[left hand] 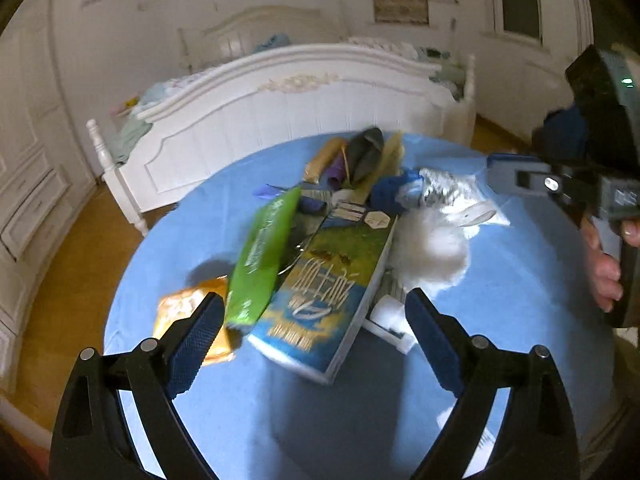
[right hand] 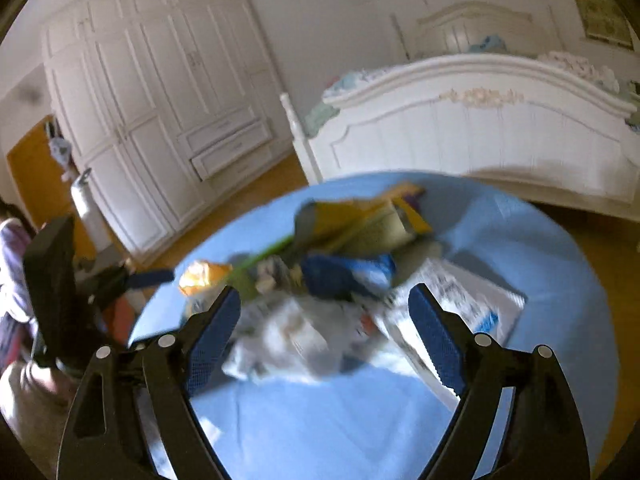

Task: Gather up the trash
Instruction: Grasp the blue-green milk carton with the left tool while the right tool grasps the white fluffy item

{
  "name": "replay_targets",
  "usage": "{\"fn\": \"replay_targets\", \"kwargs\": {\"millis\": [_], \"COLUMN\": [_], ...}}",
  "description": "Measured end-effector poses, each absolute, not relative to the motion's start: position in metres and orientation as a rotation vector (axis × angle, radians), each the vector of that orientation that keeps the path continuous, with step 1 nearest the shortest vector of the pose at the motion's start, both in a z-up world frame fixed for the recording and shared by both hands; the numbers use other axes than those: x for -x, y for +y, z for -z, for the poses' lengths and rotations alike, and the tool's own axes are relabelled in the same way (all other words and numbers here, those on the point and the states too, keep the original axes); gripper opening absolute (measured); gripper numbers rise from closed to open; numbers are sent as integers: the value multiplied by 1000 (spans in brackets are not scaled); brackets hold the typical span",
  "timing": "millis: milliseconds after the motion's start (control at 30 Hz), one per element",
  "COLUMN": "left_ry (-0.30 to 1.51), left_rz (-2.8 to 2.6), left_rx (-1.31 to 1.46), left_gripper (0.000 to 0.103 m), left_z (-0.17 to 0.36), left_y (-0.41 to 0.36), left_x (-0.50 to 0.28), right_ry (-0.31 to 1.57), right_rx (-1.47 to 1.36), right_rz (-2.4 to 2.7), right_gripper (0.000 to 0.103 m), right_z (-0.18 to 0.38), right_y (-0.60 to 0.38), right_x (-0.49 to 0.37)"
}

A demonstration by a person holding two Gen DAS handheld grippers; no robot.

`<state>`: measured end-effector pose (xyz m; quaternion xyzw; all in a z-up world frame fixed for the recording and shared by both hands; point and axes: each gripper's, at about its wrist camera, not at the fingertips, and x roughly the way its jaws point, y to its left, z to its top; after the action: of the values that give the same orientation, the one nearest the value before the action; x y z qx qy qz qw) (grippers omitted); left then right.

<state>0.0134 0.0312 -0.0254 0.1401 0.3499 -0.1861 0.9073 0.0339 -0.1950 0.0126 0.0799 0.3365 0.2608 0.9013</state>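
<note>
A heap of trash lies on a round table with a blue cloth (left hand: 520, 300). In the left wrist view I see a blue carton (left hand: 332, 292), a green packet (left hand: 264, 256), an orange wrapper (left hand: 188, 308), white crumpled paper (left hand: 428, 248) and dark and yellow bags (left hand: 364, 156) at the back. My left gripper (left hand: 312, 332) is open and empty, above the carton's near end. My right gripper (right hand: 324, 328) is open and empty above white crumpled wrapping (right hand: 288, 336); its view is blurred. The right gripper also shows in the left wrist view (left hand: 516, 176), at the table's right side.
A white bed footboard (left hand: 288, 116) stands just behind the table. White wardrobes (right hand: 160, 100) line the left wall. Wooden floor (left hand: 80, 248) surrounds the table. A white box (right hand: 460, 312) lies on the cloth (right hand: 540, 248) at the right of the heap.
</note>
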Motion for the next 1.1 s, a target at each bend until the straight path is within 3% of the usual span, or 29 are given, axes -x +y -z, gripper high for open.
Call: {"fn": "replay_targets", "kwargs": {"millis": [300, 333, 400, 467, 533, 800, 1100], "left_ry": [819, 828, 851, 863, 882, 860, 720], "left_rz": [414, 414, 418, 446, 475, 501, 498], "left_rx": [-330, -334, -348, -325, -285, -241, -138], "left_gripper": [90, 89, 79, 68, 50, 47, 47], "left_z": [39, 40, 44, 46, 47, 46, 9], "left_y": [16, 13, 14, 15, 18, 21, 26], "left_x": [-39, -41, -43, -46, -48, -35, 0], "right_ry": [845, 885, 920, 913, 896, 842, 780], "right_rx": [-17, -21, -56, -99, -123, -216, -314], "right_rz": [-569, -570, -586, -592, -601, -599, -633], "right_gripper": [84, 72, 57, 50, 42, 41, 41], "right_z": [23, 29, 35, 35, 33, 23, 2], "right_y": [-134, -131, -131, -137, -143, -172, -191], "right_x": [-46, -51, -58, -60, -56, -41, -26]}}
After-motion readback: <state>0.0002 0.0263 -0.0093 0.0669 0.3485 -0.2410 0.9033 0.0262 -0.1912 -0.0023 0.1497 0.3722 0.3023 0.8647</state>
